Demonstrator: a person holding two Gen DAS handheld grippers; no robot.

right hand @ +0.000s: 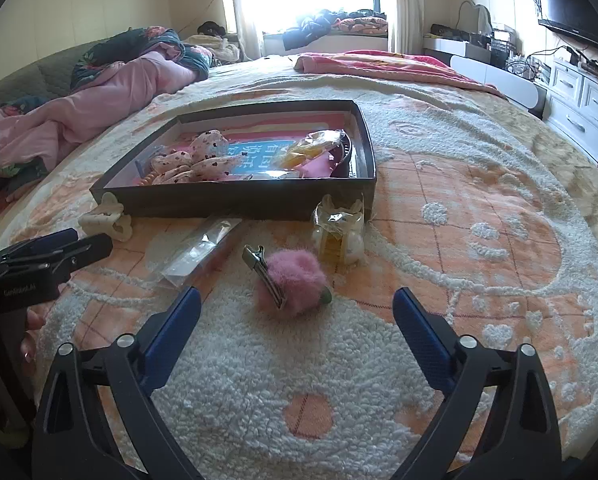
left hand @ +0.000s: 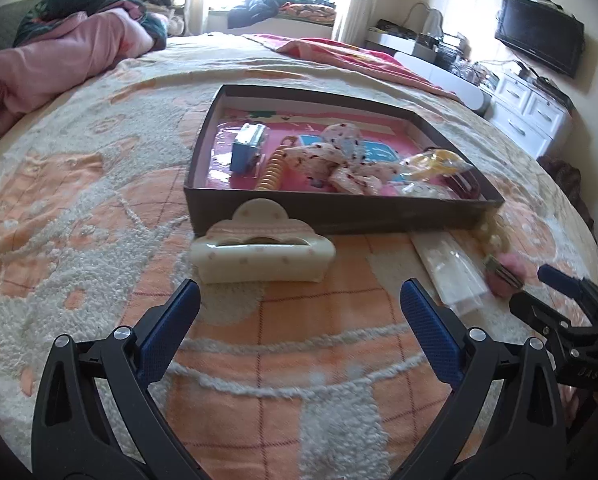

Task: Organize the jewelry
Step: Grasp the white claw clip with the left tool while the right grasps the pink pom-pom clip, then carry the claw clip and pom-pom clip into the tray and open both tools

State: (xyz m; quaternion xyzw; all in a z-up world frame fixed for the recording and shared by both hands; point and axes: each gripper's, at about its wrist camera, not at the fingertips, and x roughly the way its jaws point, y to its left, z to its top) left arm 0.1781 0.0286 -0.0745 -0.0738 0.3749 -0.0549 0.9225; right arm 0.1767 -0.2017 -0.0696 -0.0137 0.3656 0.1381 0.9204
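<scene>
Holding scrunchie (left hand: 331,160), coil tie (left hand: 273,172) — dark box (left hand: 339,212).

A shallow box (right hand: 235,200) sits on a blanket (right hand: 479,208) spread over a bed, holding a scrunchie (right hand: 203,160), a coil tie (left hand: 273,170) and packets. Before the box lie, left to right, a claw clip (left hand: 263,250), a flat sleeve (right hand: 201,250), a pompom clip (right hand: 293,282) and a bagged clip (right hand: 339,232), the last touching the box's right corner. Bedding (right hand: 99,100) is piled behind and to the left; drawers (right hand: 579,108) stand to the right.
</scene>
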